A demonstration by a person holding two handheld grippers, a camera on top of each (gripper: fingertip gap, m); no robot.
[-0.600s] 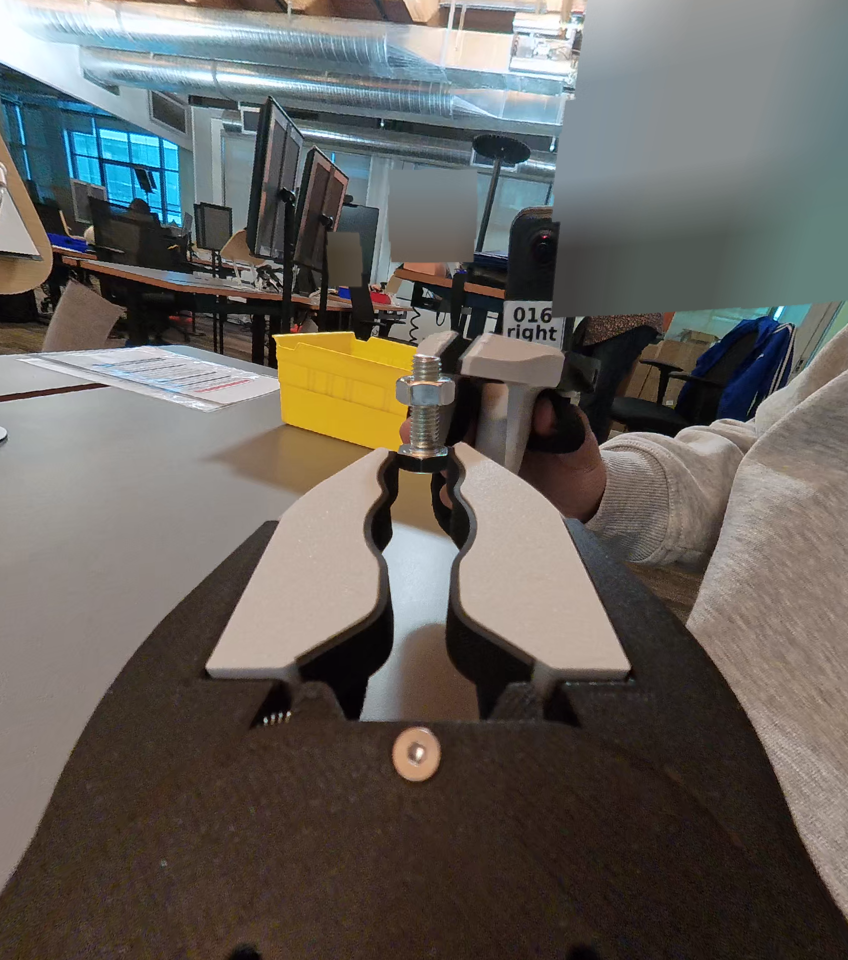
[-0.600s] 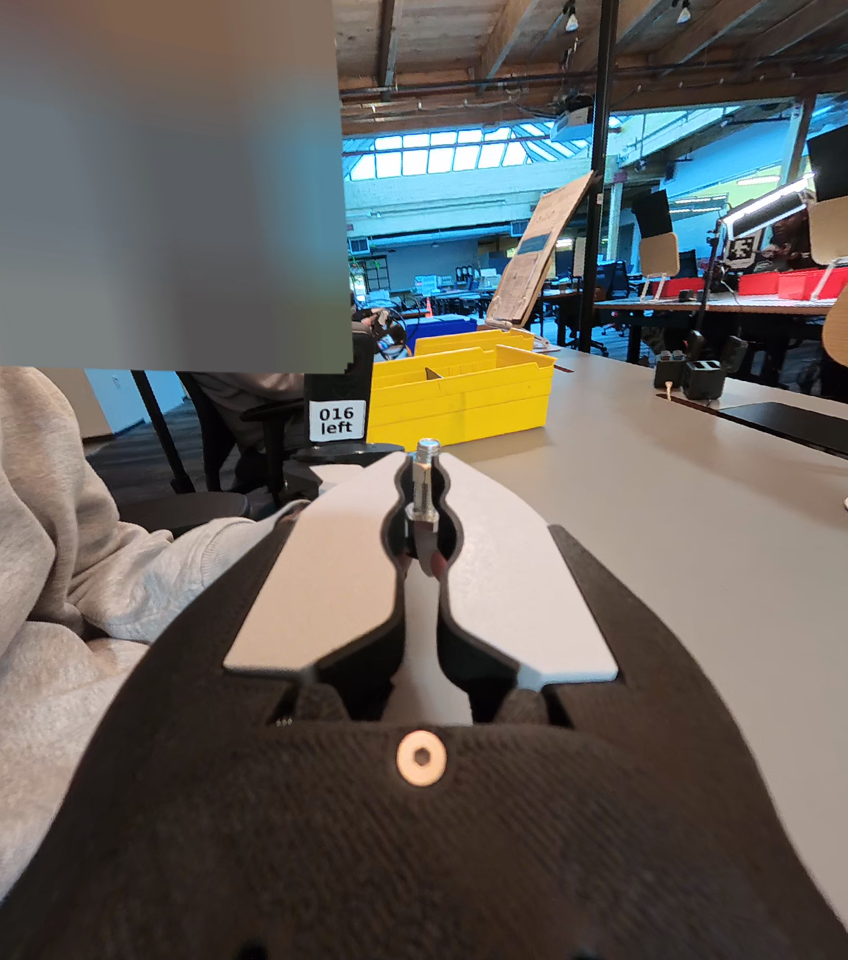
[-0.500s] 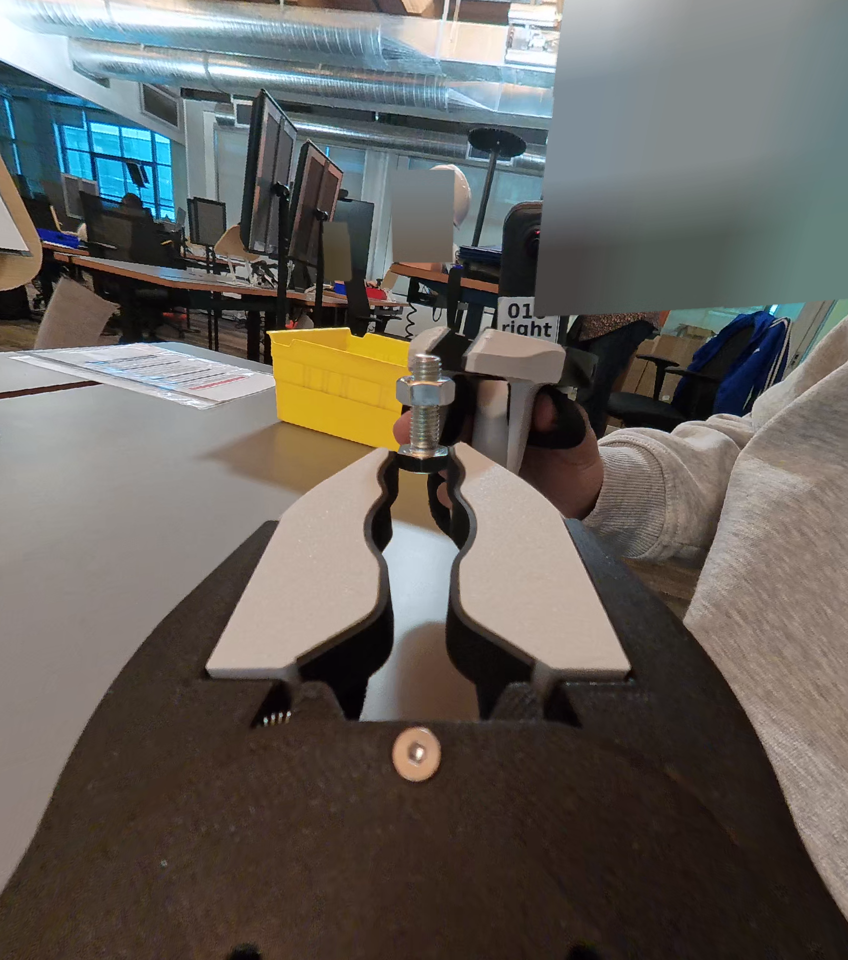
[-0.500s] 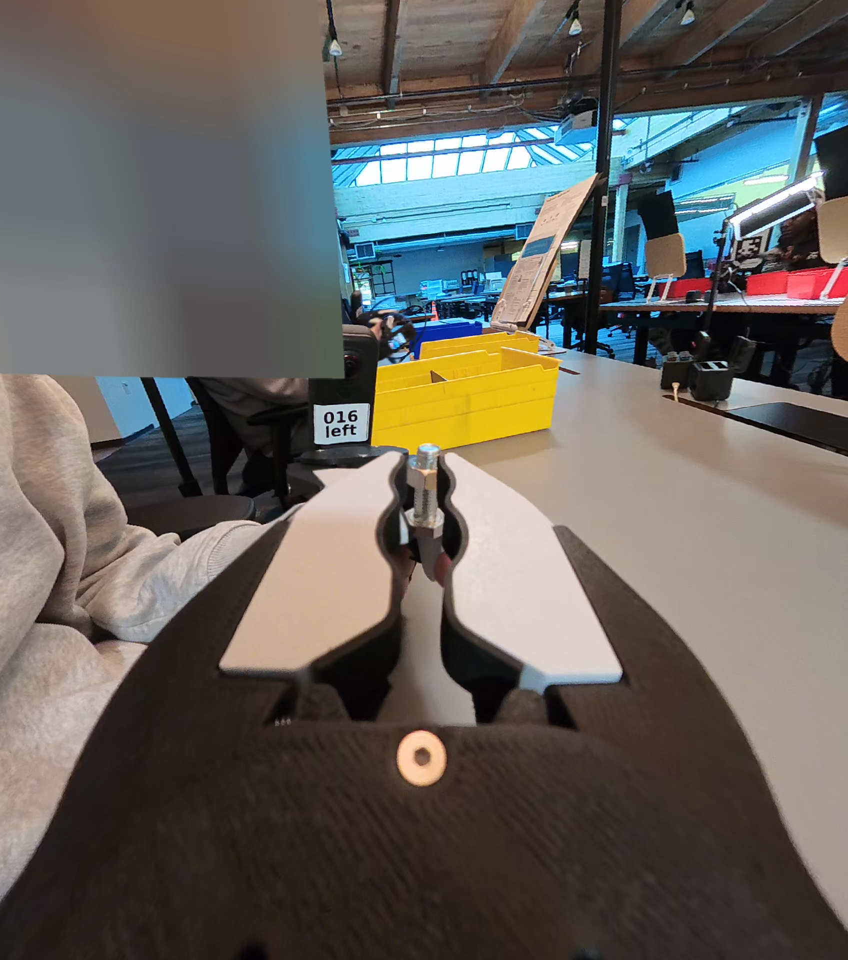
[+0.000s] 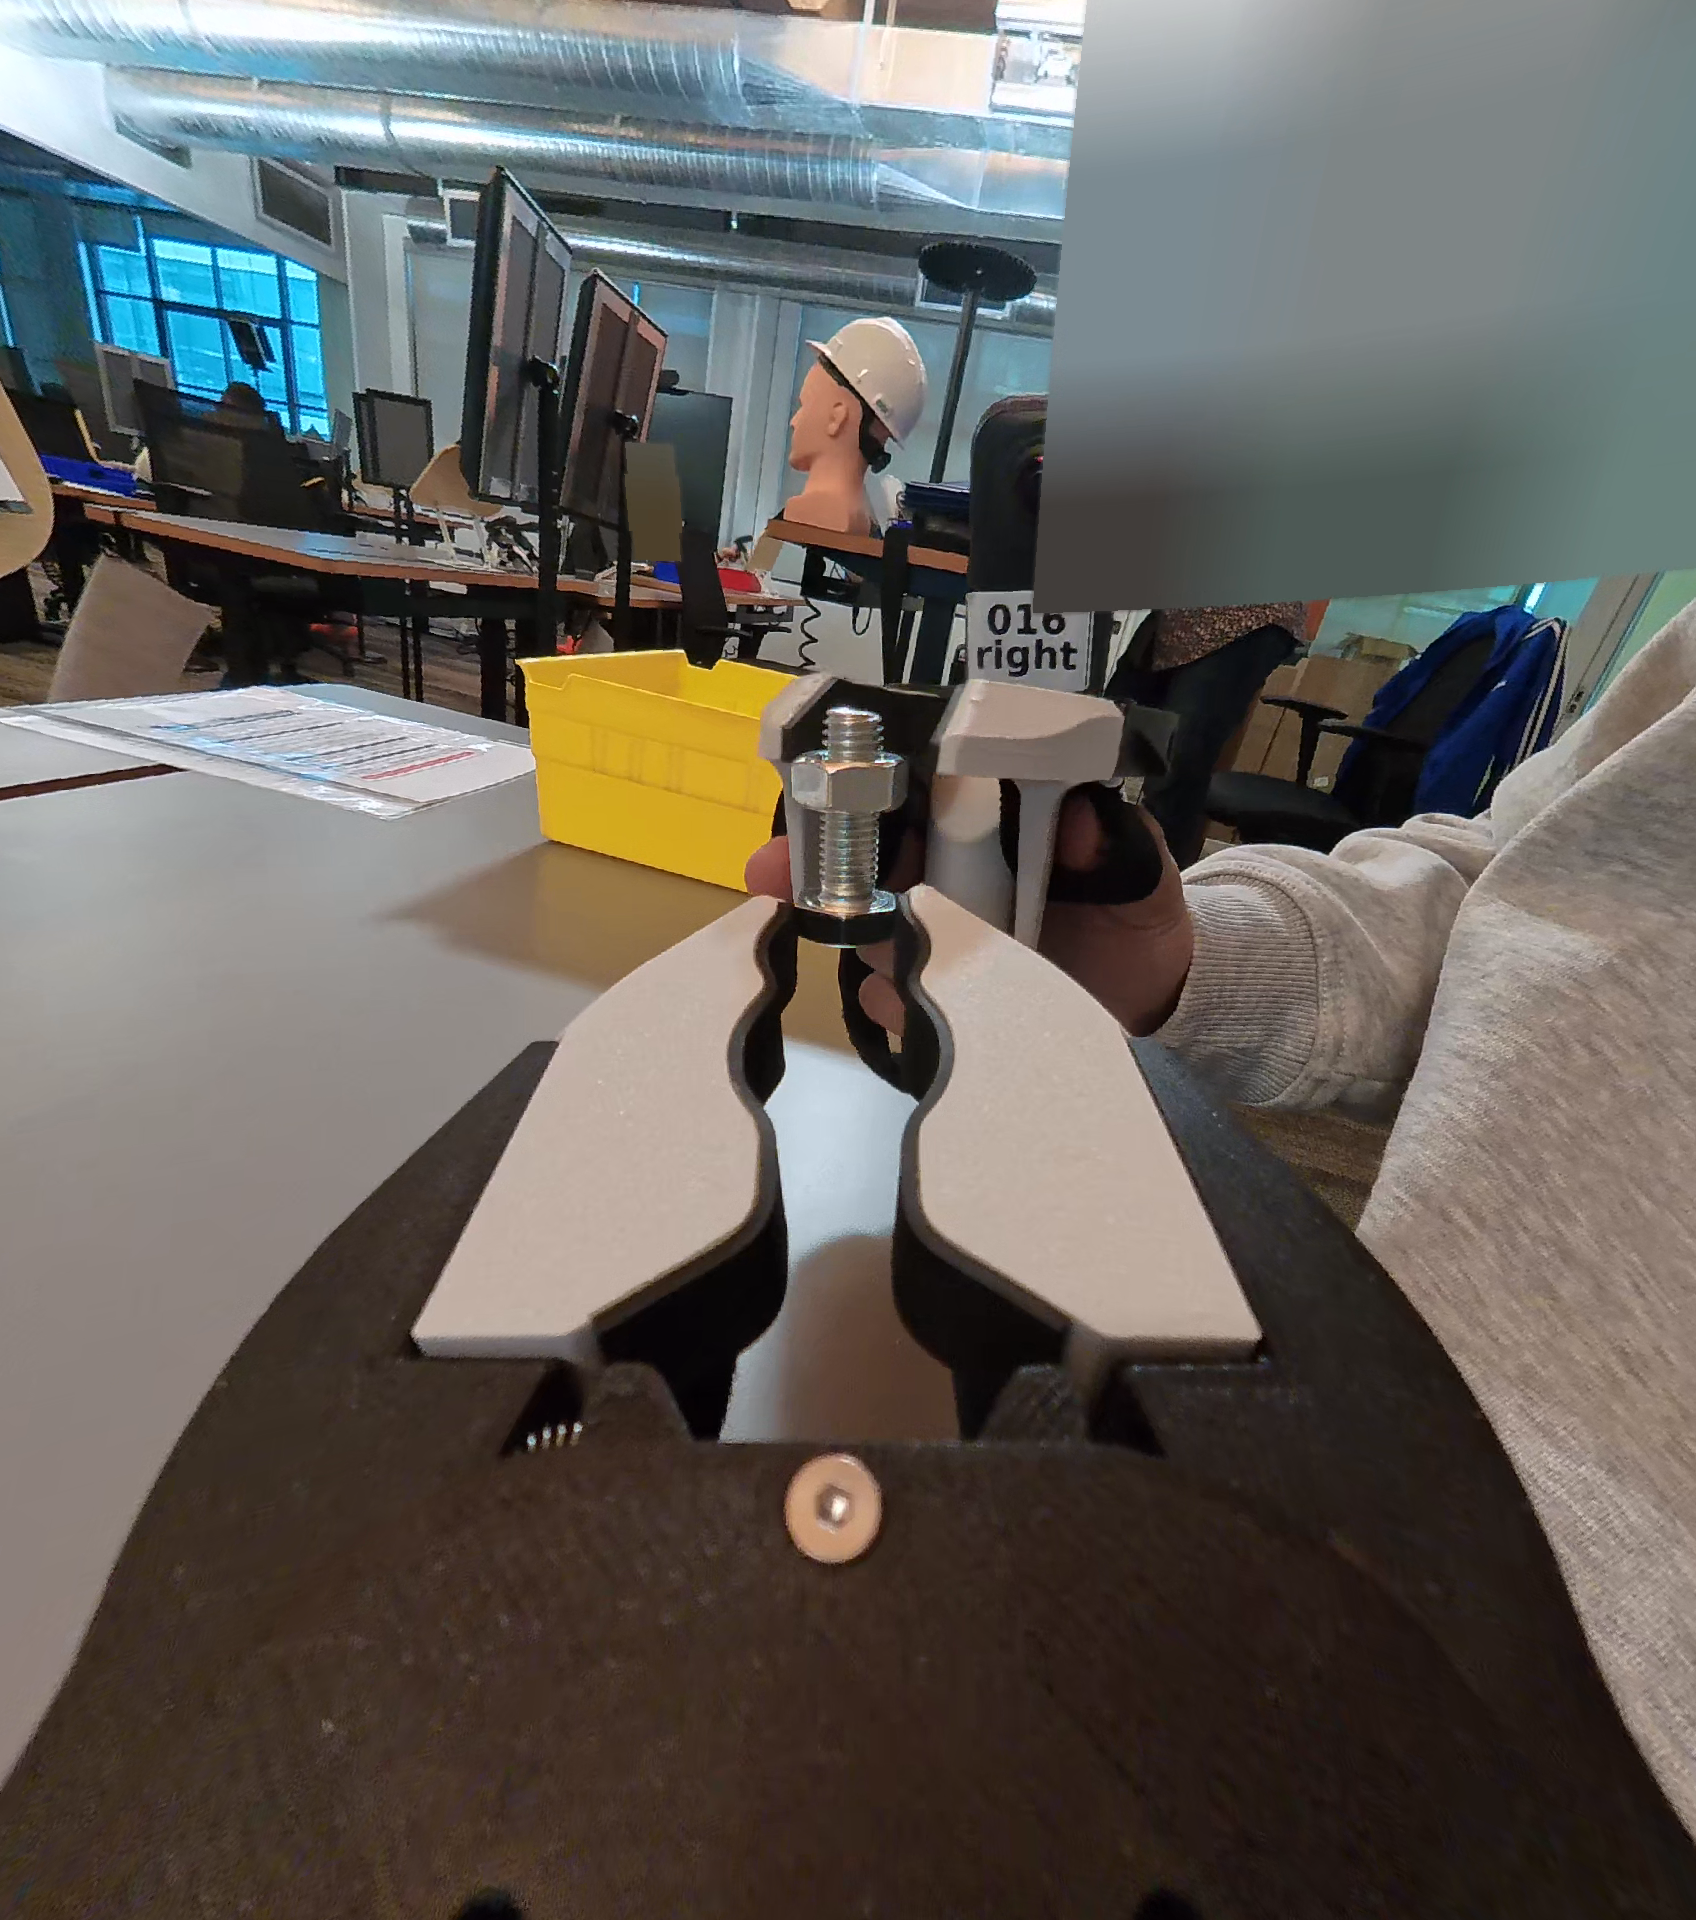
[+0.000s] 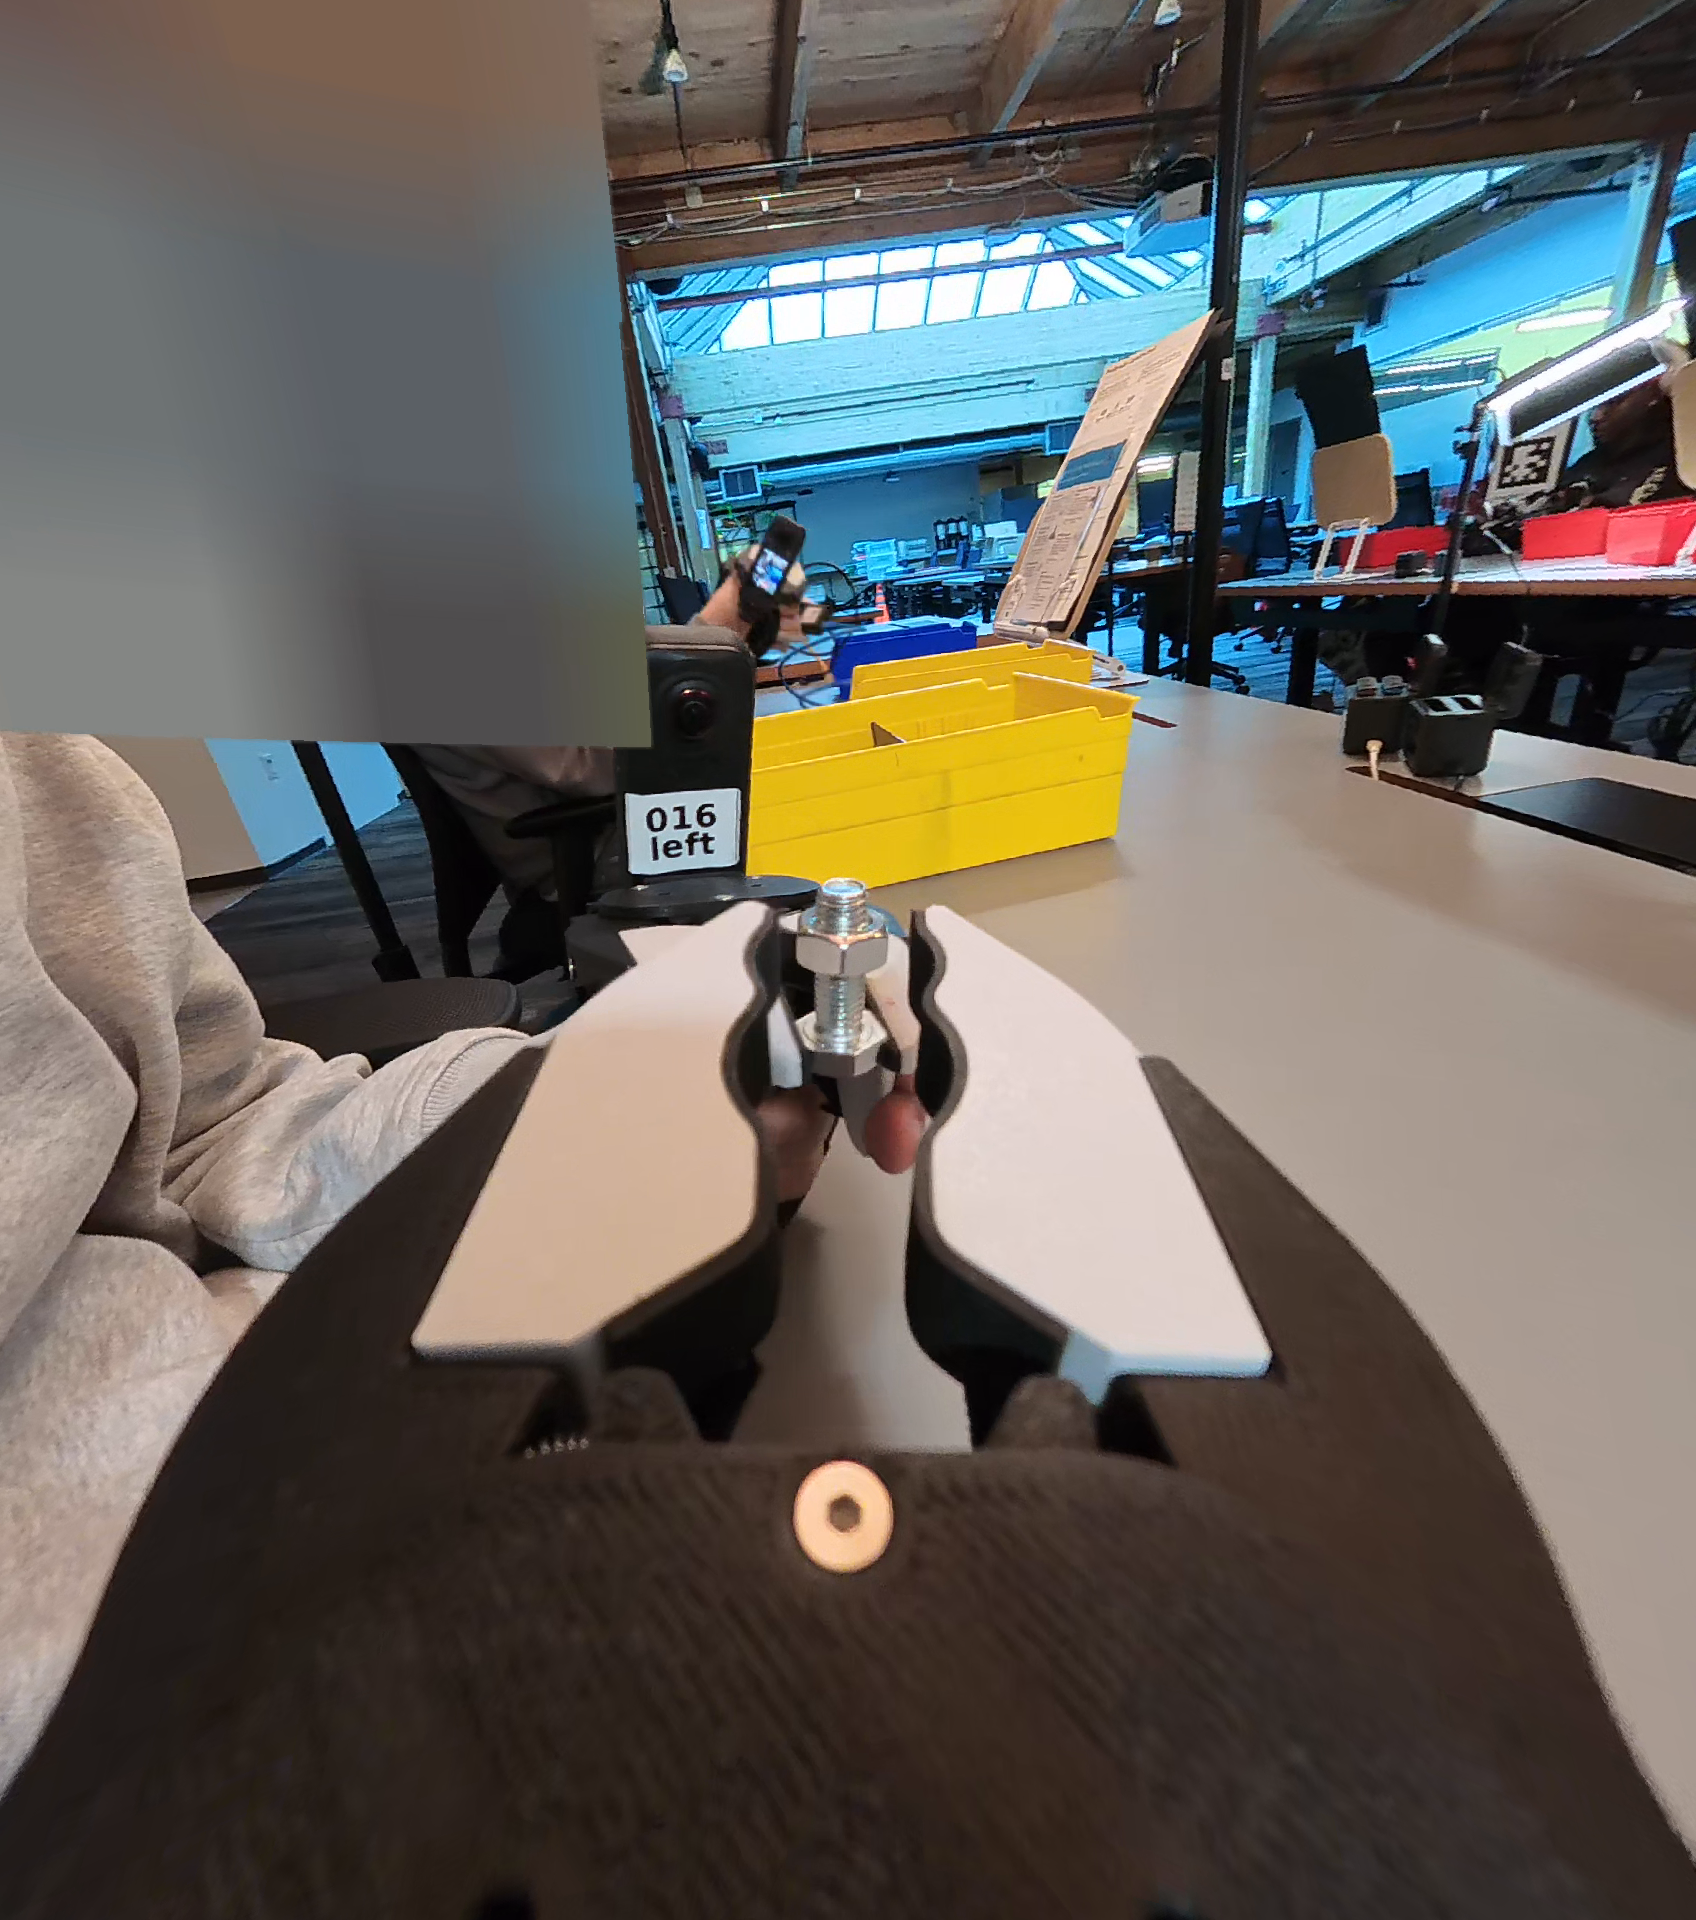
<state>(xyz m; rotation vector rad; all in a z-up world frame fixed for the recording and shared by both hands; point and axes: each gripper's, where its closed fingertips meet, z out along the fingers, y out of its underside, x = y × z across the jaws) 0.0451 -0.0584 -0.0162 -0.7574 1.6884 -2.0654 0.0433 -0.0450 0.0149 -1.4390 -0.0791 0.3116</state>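
A silver bolt (image 5: 846, 847) stands upright with a hex nut (image 5: 846, 781) threaded near its top. My left gripper (image 5: 844, 925) is shut on the bolt's head and holds it above the grey table (image 5: 148, 987). My right gripper (image 5: 875, 727) faces it from the far side, its jaws at the nut's height. In the right wrist view my right gripper (image 6: 842, 935) is open, with its fingers either side of the nut (image 6: 842, 943) and a small gap on each side. The bolt (image 6: 841, 997) and the left gripper's fingertips (image 6: 784, 1044) show between them.
A yellow bin (image 5: 646, 769) stands on the table behind the grippers; it also shows in the right wrist view (image 6: 937, 790). A plastic-covered sheet (image 5: 272, 743) lies far left. Small black blocks (image 6: 1426, 732) and a black mat (image 6: 1654, 821) lie at the right. The person's grey sleeve (image 5: 1446, 1039) is close by. Left and right tips are no more than a few centimetres apart.
My right gripper's jaws were closed on the nut and have opened off it. My left gripper still holds the bolt, in almost the same place.
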